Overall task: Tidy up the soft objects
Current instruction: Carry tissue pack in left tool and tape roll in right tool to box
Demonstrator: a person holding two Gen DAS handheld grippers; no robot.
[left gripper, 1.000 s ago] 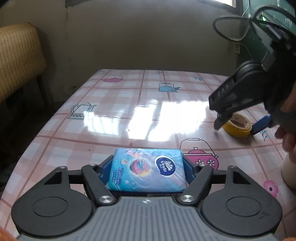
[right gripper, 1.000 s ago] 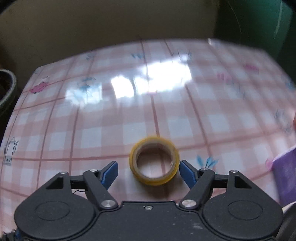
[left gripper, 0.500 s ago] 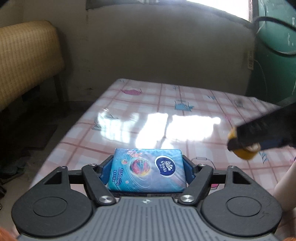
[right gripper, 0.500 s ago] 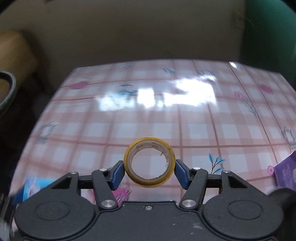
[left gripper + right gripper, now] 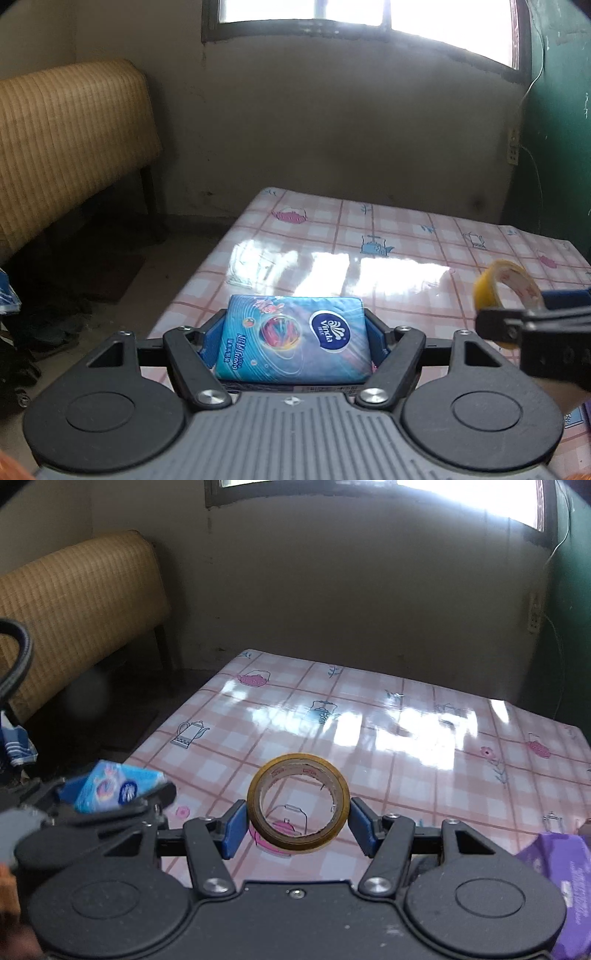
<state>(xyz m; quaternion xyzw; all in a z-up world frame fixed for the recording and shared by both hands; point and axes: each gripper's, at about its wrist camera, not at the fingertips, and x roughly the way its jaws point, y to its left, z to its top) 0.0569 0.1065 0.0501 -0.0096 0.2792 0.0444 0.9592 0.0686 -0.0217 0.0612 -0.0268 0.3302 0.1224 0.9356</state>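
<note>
Both grabs look solid, off the table

Left gripper (image 5: 293,338) clamps the tissue pack (image 5: 293,338); right gripper (image 5: 298,821), having just closed, pinches the tape roll (image 5: 298,806). I'd carry both level, no extra squeezing.

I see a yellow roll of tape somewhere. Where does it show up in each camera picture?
Left wrist view: tape roll at the right edge, seen edge-on.
Right wrist view: tape roll bottom centre, between the blue fingers.
Shared landmark: the blue tissue pack.
</note>
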